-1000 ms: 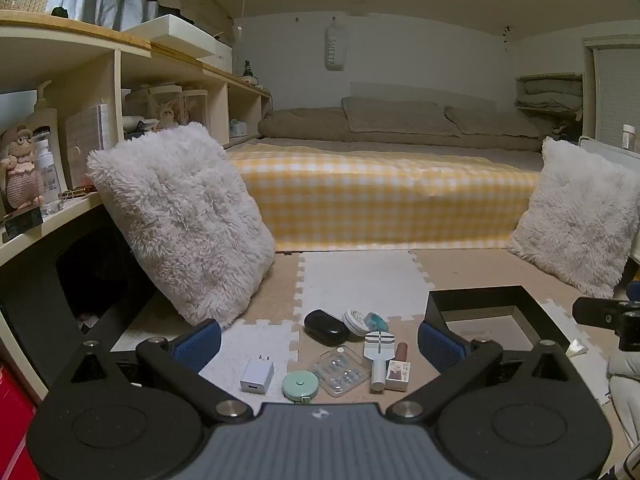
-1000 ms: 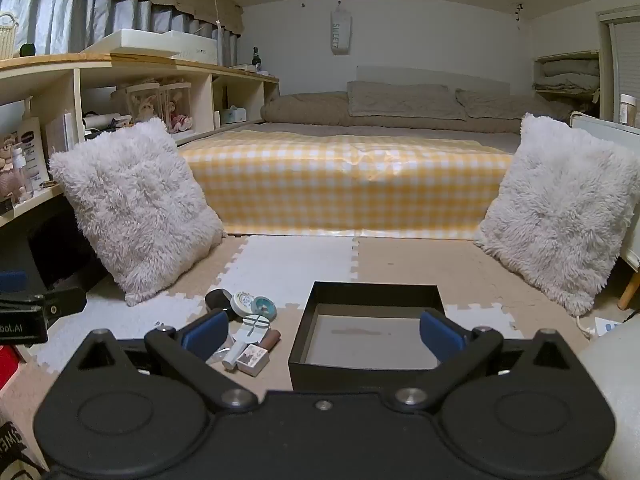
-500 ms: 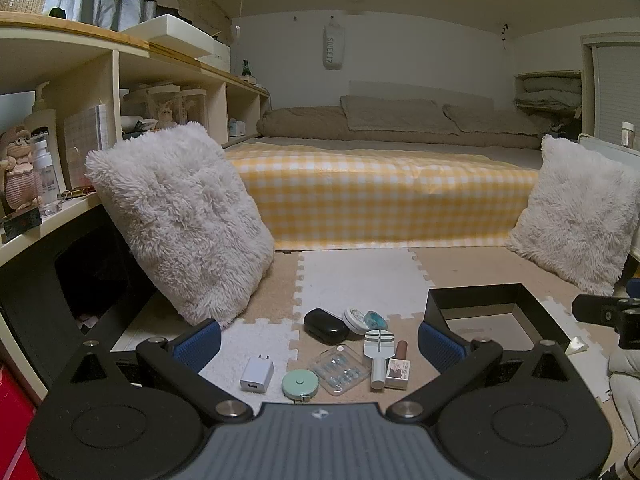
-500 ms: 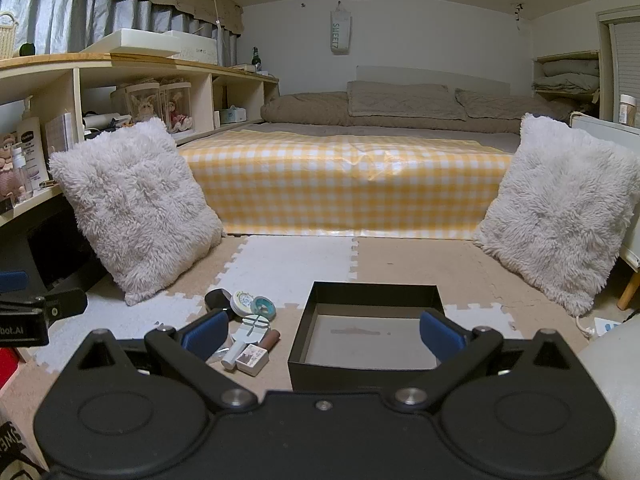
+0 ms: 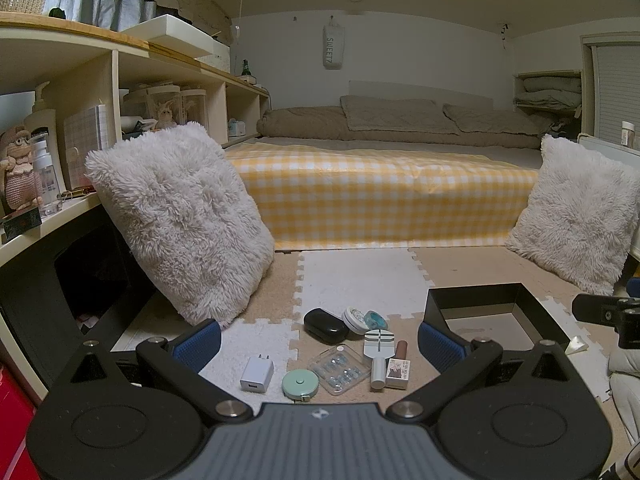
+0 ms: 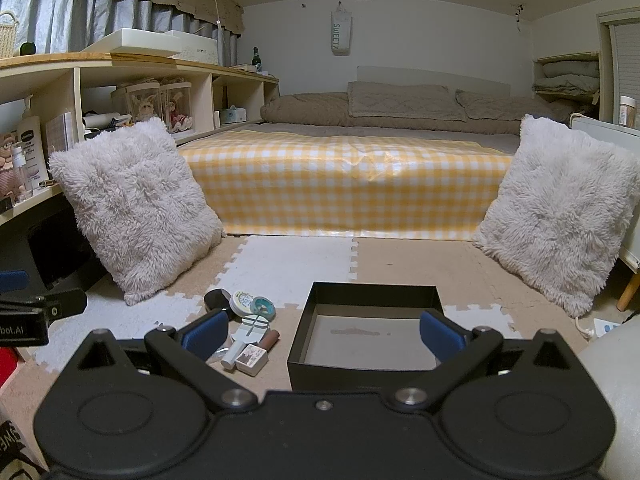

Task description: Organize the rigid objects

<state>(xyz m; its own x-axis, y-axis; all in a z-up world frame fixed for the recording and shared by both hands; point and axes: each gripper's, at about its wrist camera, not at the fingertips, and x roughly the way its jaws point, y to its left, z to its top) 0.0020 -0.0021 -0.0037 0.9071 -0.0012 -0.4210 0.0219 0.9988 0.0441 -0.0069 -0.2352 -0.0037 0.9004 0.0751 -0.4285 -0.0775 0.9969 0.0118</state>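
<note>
Small items lie in a cluster on the floor mat: a white charger (image 5: 257, 374), a mint tape measure (image 5: 300, 384), a clear pill case (image 5: 340, 369), a black case (image 5: 325, 326), two round tins (image 5: 364, 319), a white comb-like tool (image 5: 378, 351) and a small box with a brown tube (image 5: 397, 371). An empty black box (image 6: 370, 336) stands to their right. My left gripper (image 5: 320, 340) hovers open above the cluster. My right gripper (image 6: 324, 334) is open over the near wall of the black box, holding nothing.
Two fluffy white cushions (image 5: 180, 220) (image 6: 560, 212) lean at left and right. A bed with a yellow checked cover (image 6: 344, 188) fills the back. Shelves with bottles and dolls (image 5: 60, 128) run along the left wall.
</note>
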